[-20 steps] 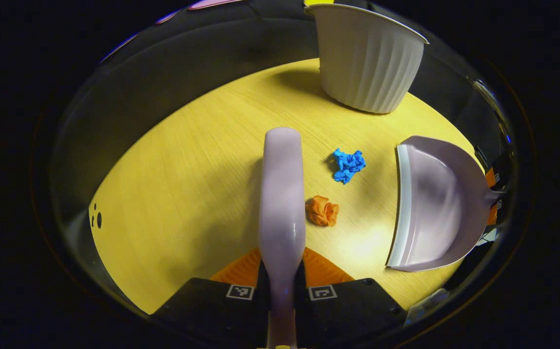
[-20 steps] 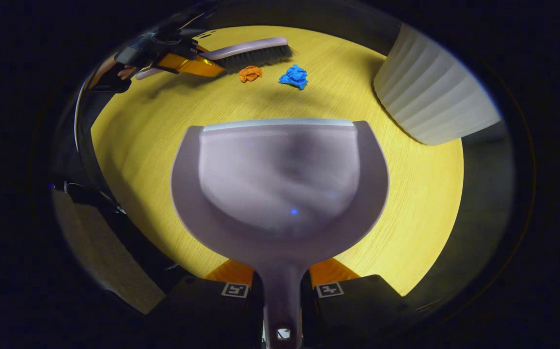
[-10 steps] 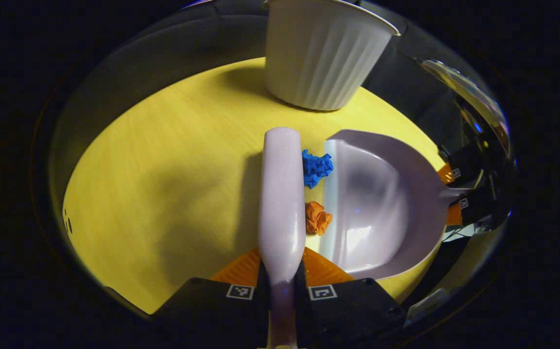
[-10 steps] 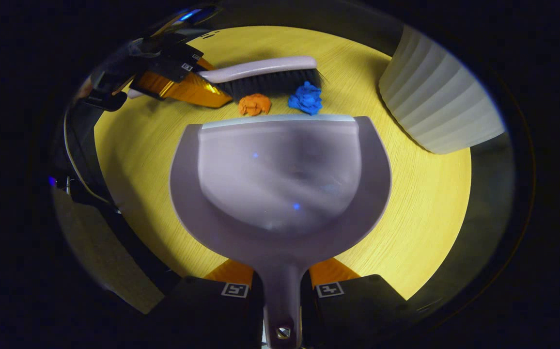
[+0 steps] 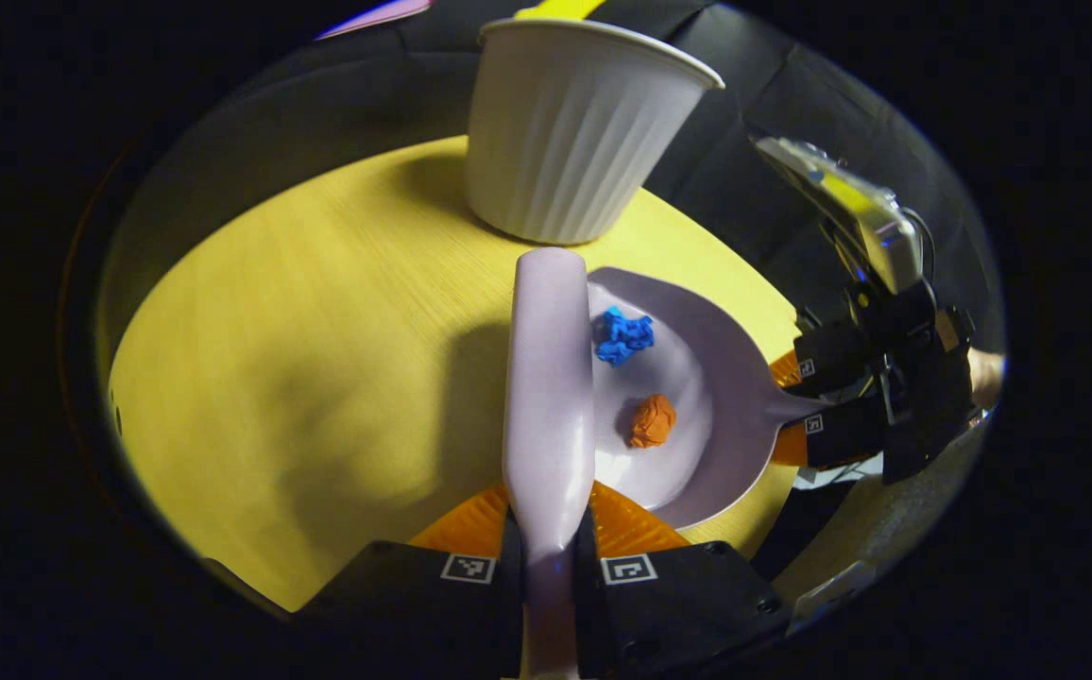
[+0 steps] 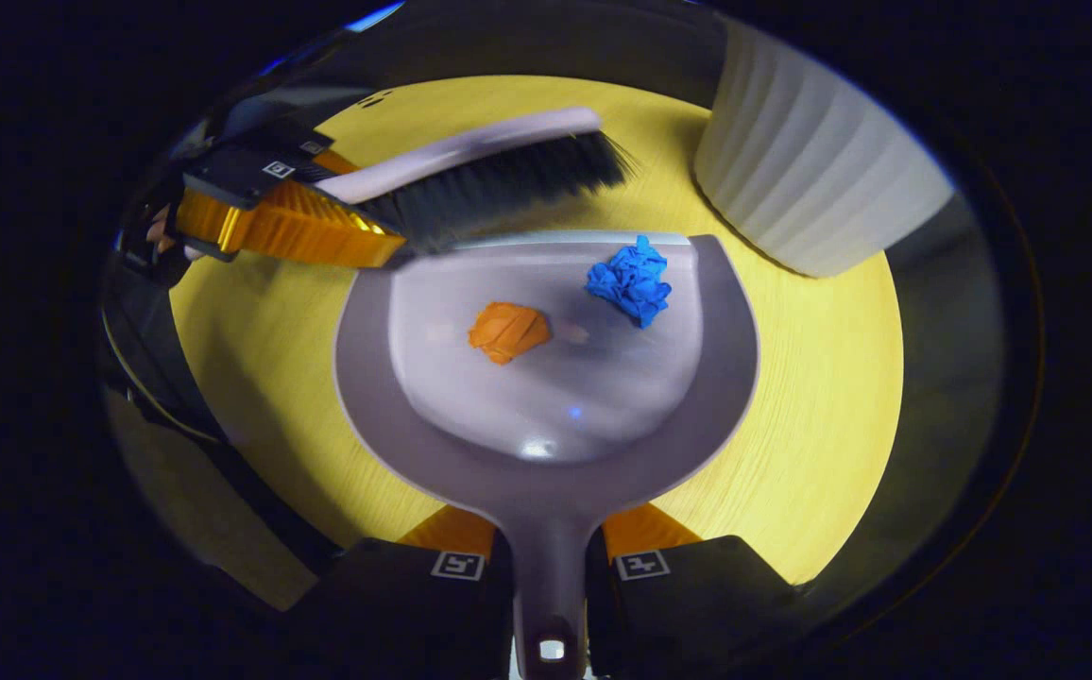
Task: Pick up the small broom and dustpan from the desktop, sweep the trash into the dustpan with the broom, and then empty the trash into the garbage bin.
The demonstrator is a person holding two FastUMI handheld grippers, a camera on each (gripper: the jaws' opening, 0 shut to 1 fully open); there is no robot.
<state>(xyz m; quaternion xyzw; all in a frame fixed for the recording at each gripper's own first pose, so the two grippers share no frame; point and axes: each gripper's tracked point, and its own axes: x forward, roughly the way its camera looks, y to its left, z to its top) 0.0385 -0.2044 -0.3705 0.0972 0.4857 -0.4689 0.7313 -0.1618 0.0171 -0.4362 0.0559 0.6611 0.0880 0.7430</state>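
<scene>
My left gripper (image 5: 551, 538) is shut on the handle of the lilac broom (image 5: 549, 378), whose black bristles (image 6: 499, 194) rest at the lip of the dustpan in the right gripper view. My right gripper (image 6: 548, 557) is shut on the handle of the lilac dustpan (image 6: 546, 453), which lies flat on the yellow tabletop (image 6: 810, 397). A crumpled blue paper ball (image 6: 631, 279) and an orange one (image 6: 506, 331) sit inside the pan; they also show in the left gripper view as the blue ball (image 5: 623, 336) and the orange ball (image 5: 652, 420) in the dustpan (image 5: 725, 378).
A white ribbed garbage bin (image 5: 574, 132) stands on the table just beyond the dustpan; in the right gripper view the bin (image 6: 810, 179) is at the upper right. The round table's edge (image 5: 225, 567) drops off to dark surroundings.
The broom has swept toward the dustpan, and both paper balls have gone from the table over the lip into the pan. The broom and pan have closed together.
</scene>
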